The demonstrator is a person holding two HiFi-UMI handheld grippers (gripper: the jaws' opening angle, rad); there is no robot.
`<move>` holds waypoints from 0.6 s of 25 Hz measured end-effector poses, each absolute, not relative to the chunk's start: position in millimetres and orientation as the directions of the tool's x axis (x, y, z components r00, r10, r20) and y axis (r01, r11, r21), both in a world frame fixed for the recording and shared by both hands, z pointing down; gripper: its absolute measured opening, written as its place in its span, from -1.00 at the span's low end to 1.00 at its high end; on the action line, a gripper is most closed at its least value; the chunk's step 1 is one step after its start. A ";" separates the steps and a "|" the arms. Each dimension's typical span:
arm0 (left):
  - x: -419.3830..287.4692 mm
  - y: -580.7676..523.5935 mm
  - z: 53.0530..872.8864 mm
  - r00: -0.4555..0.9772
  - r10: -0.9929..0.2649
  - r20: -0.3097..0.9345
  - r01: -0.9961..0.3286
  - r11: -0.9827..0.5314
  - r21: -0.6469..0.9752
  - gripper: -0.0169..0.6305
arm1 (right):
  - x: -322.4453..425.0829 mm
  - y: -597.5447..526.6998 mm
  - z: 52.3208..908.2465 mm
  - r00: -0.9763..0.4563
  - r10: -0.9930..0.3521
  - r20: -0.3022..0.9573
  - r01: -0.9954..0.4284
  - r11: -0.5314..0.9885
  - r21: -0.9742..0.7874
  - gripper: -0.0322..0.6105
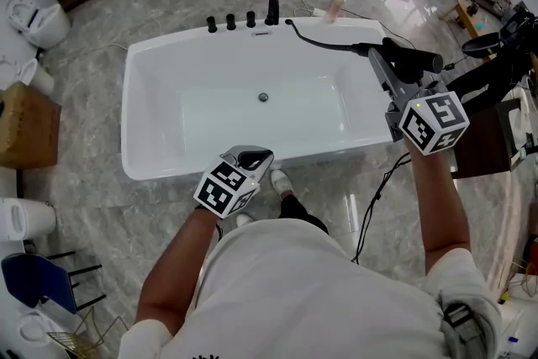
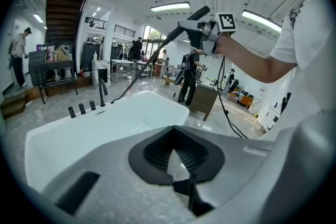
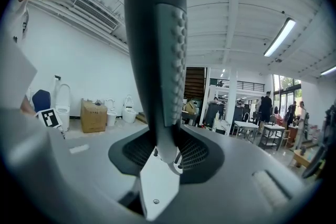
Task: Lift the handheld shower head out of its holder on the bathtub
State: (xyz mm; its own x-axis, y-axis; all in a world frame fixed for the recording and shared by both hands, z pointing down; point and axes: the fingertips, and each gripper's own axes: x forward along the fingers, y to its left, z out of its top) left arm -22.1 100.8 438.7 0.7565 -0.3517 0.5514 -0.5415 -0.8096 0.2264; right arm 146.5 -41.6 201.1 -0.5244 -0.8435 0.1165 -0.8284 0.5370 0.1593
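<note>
Right gripper [image 3: 160, 150] jaws are clamped on the handheld shower head [image 3: 157, 55], which is raised over the bathtub's [image 1: 134, 97] right end, apparently clear of its holder. Hose [image 1: 324, 41] runs to the taps. Left gripper [image 1: 252, 158] is closed and empty. Advise a steady lift that leaves the hose slack.

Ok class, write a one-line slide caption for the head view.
Right gripper holds the black shower head raised at the white bathtub end, hose trailing to its rim.

Beside the bathtub [image 1: 168, 39], the right gripper [image 1: 380, 59] covers part of the shower head [image 1: 423, 60]; the holder is too small to tell.
</note>
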 end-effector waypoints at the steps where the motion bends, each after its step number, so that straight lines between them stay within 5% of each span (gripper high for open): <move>1: -22.5 100.6 437.7 0.756 -0.352 0.551 -0.542 -0.810 0.226 -0.92 | 146.4 -41.7 200.8 -0.524 -0.844 0.117 -0.829 0.537 0.158 -0.45; 15: -27.7 102.3 436.7 0.758 -0.356 0.547 -0.545 -0.807 0.229 -0.92 | 144.7 -40.2 201.0 -0.518 -0.847 0.120 -0.833 0.531 0.156 -0.45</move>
